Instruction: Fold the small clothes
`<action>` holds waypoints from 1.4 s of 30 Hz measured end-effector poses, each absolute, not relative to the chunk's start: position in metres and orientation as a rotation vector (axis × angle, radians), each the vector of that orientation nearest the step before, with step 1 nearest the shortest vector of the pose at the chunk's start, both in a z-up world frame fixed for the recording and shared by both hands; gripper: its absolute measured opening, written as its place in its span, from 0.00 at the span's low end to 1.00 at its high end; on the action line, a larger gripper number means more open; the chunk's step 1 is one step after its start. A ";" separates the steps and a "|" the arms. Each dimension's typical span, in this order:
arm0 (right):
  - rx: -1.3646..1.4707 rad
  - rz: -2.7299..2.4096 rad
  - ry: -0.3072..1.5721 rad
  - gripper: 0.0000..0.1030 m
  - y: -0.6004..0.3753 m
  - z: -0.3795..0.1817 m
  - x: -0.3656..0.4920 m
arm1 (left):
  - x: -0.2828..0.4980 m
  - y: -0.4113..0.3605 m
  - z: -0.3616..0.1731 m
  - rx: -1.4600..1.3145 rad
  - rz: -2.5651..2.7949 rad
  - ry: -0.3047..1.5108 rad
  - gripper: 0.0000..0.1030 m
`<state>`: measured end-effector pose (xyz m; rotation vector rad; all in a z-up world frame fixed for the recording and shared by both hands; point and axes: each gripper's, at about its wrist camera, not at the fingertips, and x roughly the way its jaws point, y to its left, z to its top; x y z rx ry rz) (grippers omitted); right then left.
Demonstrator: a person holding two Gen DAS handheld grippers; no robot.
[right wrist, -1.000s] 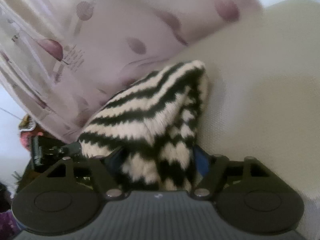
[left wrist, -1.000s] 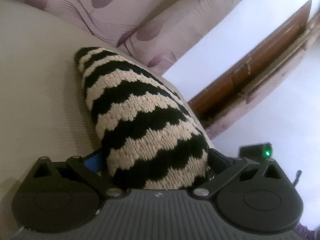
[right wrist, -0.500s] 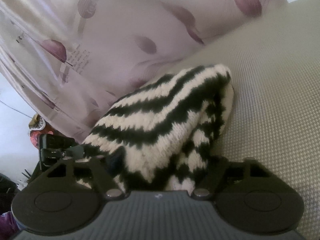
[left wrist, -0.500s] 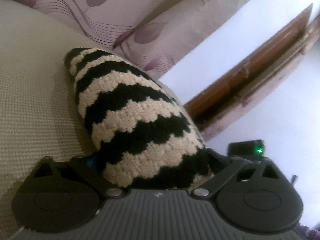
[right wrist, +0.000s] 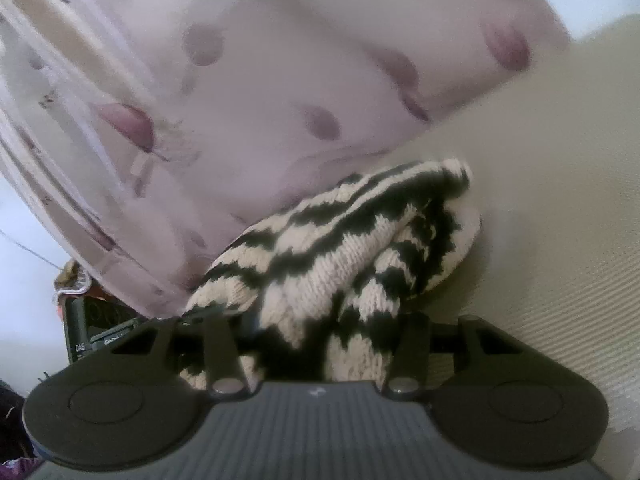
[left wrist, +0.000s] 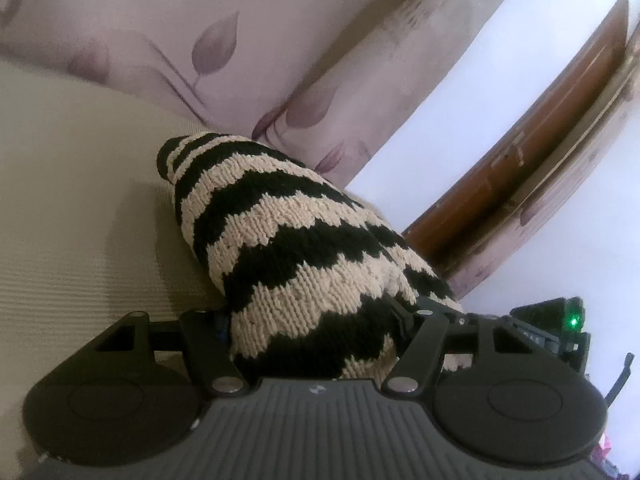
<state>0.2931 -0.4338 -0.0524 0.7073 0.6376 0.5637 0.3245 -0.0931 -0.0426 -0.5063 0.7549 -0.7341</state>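
A small knitted garment with black and cream zigzag stripes (left wrist: 288,248) fills the middle of the left wrist view and drapes down onto a beige woven surface (left wrist: 80,208). My left gripper (left wrist: 316,320) is shut on its near edge; the fingertips are buried in the knit. In the right wrist view the same knit (right wrist: 344,256) bunches in folds over my right gripper (right wrist: 320,332), which is shut on another edge of it. The other gripper's body (left wrist: 560,328) shows at the right of the left wrist view, with a green light.
A pale mauve curtain with leaf print (left wrist: 240,40) hangs close behind the surface, also in the right wrist view (right wrist: 240,80). A brown wooden frame (left wrist: 540,152) and white wall lie to the right. Cluttered items (right wrist: 80,320) sit low at the left.
Both grippers keep their hold on the knit. The views have tilted, more curtain shows, and the knit's far tip has shifted across the beige surface; the right wrist view is blurred by motion.
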 end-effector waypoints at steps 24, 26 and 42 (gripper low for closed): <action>0.728 0.687 0.610 0.46 -0.301 -0.017 0.182 | 0.181 0.042 0.000 -0.396 -0.650 0.714 0.64; 0.727 0.685 0.613 0.46 -0.297 -0.021 0.176 | 0.178 0.044 -0.005 -0.389 -0.652 0.714 0.64; 0.761 0.646 0.673 0.46 -0.282 -0.062 0.152 | 0.158 0.045 -0.036 -0.310 -0.642 0.726 0.65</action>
